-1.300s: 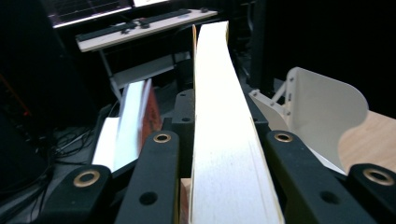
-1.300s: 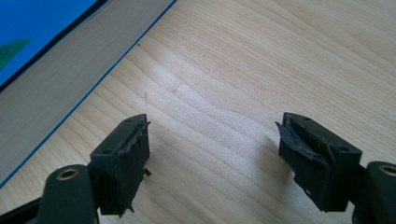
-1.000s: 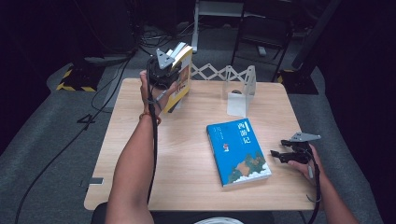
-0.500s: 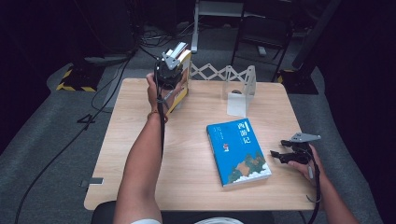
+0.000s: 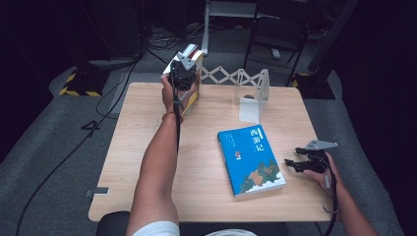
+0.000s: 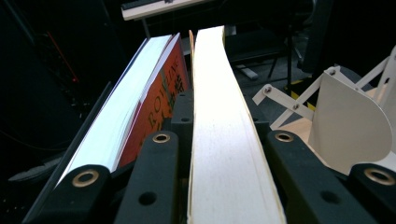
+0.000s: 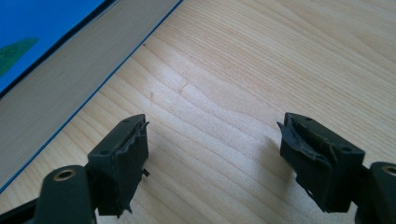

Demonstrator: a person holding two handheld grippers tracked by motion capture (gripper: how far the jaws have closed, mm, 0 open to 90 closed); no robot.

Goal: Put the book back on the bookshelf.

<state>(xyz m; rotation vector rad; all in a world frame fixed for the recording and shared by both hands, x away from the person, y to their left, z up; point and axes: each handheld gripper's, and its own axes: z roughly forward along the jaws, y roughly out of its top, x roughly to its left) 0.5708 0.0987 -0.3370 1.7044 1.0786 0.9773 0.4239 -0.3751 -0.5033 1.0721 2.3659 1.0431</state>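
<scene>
Above the far left part of the bench (image 5: 147, 162), the left hand-held gripper (image 5: 183, 73) pinches two upright books (image 6: 224, 140) by their edges, the orange-covered one (image 6: 161, 100) leaning beside the pale one. Near the front right edge, the right hand-held gripper (image 7: 212, 154) rests with jaws spread, just beside the flat blue book (image 5: 251, 158). A white folding rack (image 5: 251, 91) stands at the bench's far side.

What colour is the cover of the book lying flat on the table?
Bright blue, with white lettering and a brownish picture on the flat paperback book. The high view shows it best.
</scene>
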